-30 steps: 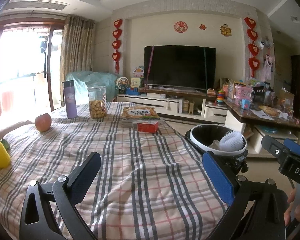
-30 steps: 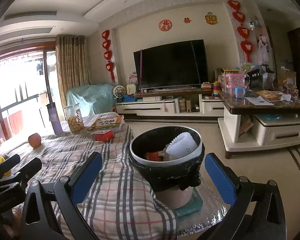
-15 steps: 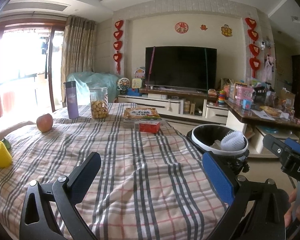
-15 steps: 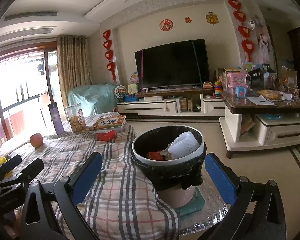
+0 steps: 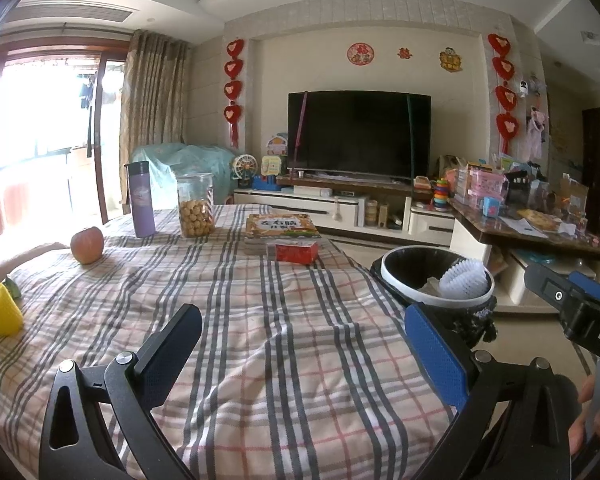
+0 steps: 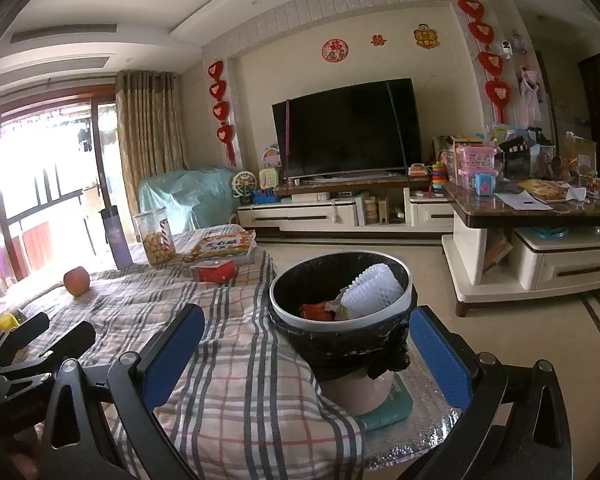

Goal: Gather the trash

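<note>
Both grippers, left (image 5: 300, 344) and right (image 6: 306, 344), hang spread and empty over the checked cloth (image 5: 260, 320). The bin (image 6: 340, 320) stands at the table's edge, foam net (image 6: 374, 290) and wrappers inside. Risk: a low sweep could snag the loose cloth and topple the bin, or mistake the apple (image 5: 87, 245) for trash.

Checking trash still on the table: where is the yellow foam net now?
In the left wrist view, the yellow net sits at the far left edge of the plaid cloth, nearer the camera than the apple, well left of the left gripper.
</note>
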The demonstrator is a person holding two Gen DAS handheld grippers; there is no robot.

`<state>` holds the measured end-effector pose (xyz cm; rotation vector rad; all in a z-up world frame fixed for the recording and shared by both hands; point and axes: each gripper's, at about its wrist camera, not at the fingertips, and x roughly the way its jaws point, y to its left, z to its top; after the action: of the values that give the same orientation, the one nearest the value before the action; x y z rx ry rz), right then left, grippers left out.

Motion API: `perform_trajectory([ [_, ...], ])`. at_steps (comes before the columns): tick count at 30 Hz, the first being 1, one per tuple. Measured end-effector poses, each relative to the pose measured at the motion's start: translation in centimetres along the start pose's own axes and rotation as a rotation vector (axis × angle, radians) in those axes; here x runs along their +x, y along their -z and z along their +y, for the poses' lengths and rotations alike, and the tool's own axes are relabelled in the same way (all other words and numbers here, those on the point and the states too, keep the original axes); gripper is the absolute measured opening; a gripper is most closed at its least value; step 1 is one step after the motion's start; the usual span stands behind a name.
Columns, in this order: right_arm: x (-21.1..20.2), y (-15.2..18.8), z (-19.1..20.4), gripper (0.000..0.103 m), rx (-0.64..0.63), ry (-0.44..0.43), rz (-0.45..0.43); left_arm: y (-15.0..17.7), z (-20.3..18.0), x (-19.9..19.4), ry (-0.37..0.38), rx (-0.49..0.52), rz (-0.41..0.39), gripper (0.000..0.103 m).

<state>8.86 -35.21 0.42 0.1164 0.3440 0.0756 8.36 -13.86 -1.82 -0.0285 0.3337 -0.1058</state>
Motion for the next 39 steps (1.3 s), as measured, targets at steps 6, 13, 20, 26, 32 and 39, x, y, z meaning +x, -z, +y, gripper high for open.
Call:
perform_trajectory([
  [6,-0.03,-0.13,0.15,0.103,0.0,-0.001,-0.001,-0.01,0.01,0.03,0.002,0.002,0.0,0.102],
  [13,-0.15,-0.29,0.31,0.103,0.0,-0.003,-0.003,0.03,0.14,0.07,0.001,0.004,0.002,0.102],
  [20,-0.18,-0.3,0.34,0.103,0.0,-0.004,-0.003,0.05,0.26,0.13,0.004,0.005,0.003,0.102],
  [26,-0.18,-0.27,0.34,0.103,0.002,-0.003,-0.003,0.06,0.27,0.15,0.006,0.006,0.004,0.102],
  [32,-0.29,-0.37,0.46,0.103,0.004,-0.006,-0.003,0.11,0.26,0.18,0.005,0.007,0.004,0.102],
  [39,-0.26,-0.34,0.39,0.103,0.003,-0.006,-0.003,0.14,0.28,0.23,0.008,0.009,0.007,0.102],
])
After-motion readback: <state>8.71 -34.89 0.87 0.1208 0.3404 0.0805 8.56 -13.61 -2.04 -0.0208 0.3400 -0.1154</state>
